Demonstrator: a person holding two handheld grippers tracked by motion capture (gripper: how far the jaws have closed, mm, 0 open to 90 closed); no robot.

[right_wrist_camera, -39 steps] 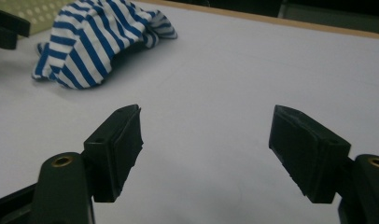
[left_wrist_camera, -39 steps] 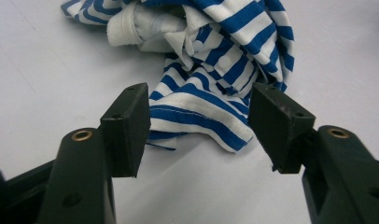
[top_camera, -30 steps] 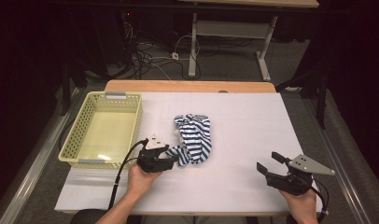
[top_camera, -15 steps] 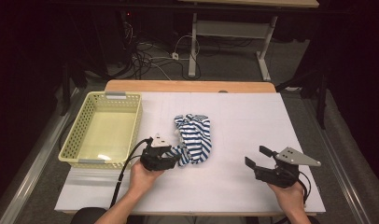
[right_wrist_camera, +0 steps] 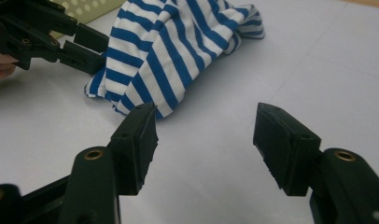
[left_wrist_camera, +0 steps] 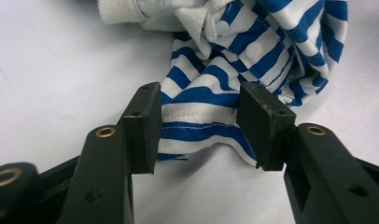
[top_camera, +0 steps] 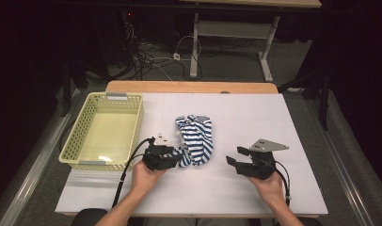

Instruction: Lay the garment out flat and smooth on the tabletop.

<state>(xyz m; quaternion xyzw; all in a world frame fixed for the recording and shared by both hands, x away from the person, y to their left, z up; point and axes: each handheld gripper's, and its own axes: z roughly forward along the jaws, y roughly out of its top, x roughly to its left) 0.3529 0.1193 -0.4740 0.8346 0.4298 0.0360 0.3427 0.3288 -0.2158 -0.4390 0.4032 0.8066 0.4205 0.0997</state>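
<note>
The left gripper (left_wrist_camera: 199, 123), jaws just closing, straddles the hem of the striped blue-and-white garment (top_camera: 196, 139); probably not yet pinched, so it should bite deep. The right gripper (right_wrist_camera: 204, 140), also narrowing with nothing between, should take the garment's near edge toward the table's (top_camera: 255, 113) front.

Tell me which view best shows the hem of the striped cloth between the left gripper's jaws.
The left gripper view: the striped cloth fills it, its stitched hem lying between the open jaws of the left gripper. The high view shows the whole crumpled garment, small. The right gripper view shows its side, the hem edge partly hidden.
</note>
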